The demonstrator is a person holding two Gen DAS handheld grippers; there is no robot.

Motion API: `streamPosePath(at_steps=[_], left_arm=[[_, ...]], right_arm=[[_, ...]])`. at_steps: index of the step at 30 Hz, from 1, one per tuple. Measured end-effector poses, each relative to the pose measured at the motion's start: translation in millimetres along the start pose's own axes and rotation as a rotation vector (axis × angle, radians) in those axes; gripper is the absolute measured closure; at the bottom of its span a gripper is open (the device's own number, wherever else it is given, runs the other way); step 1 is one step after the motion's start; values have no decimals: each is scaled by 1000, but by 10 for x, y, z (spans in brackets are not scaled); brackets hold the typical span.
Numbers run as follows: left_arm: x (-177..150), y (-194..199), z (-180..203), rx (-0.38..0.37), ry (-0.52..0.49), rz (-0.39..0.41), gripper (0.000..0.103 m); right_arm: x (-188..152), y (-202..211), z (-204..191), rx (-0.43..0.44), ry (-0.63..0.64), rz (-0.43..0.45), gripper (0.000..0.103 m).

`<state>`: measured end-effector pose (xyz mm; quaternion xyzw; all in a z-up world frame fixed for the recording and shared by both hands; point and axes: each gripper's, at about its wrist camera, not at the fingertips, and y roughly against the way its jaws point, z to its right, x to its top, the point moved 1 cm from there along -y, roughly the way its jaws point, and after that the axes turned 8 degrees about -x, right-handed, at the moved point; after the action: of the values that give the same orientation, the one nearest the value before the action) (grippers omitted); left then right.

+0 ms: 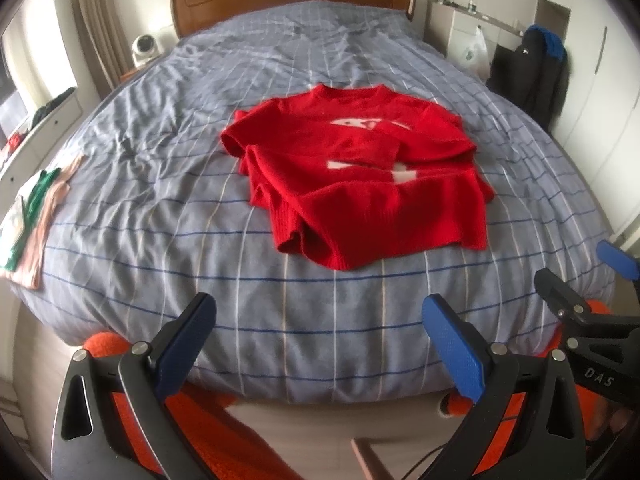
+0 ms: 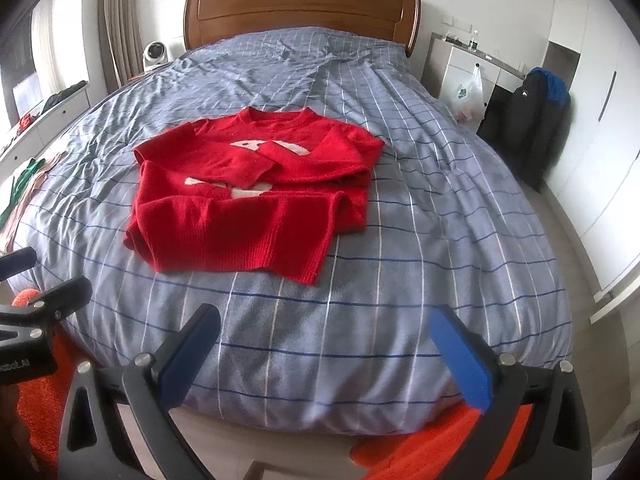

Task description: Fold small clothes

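A red knit sweater (image 1: 352, 184) (image 2: 248, 204) with a white chest pattern lies in the middle of the bed, neck toward the headboard. Both sleeves are folded across its front and the lower part is bunched up over the body. My left gripper (image 1: 320, 316) hovers over the foot of the bed, short of the sweater, open and empty. My right gripper (image 2: 326, 318) is held the same way, open, with nothing between its fingers. Each gripper also shows at the edge of the other's view: the right gripper (image 1: 580, 270) and the left gripper (image 2: 48, 274).
The bed carries a grey-blue checked cover (image 1: 160, 184) and has a wooden headboard (image 2: 300, 12). A stack of folded pink, green and white clothes (image 1: 28, 216) lies at the left edge. A dark jacket (image 2: 532, 120) and white cabinets stand to the right. Orange fabric (image 2: 440, 452) shows below the grippers.
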<state>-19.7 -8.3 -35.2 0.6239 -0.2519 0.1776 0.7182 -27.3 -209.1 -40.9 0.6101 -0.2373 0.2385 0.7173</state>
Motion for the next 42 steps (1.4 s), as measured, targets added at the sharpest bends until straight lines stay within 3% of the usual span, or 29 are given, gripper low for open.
streamPosePath(at_steps=[36, 42], left_arm=[[-58, -58, -73, 30, -2, -20, 0], [0, -2, -267, 12, 50, 34, 0]], right_arm=[[-22, -42, -177, 25, 44, -21, 0], [50, 90, 42, 56, -39, 61, 0]])
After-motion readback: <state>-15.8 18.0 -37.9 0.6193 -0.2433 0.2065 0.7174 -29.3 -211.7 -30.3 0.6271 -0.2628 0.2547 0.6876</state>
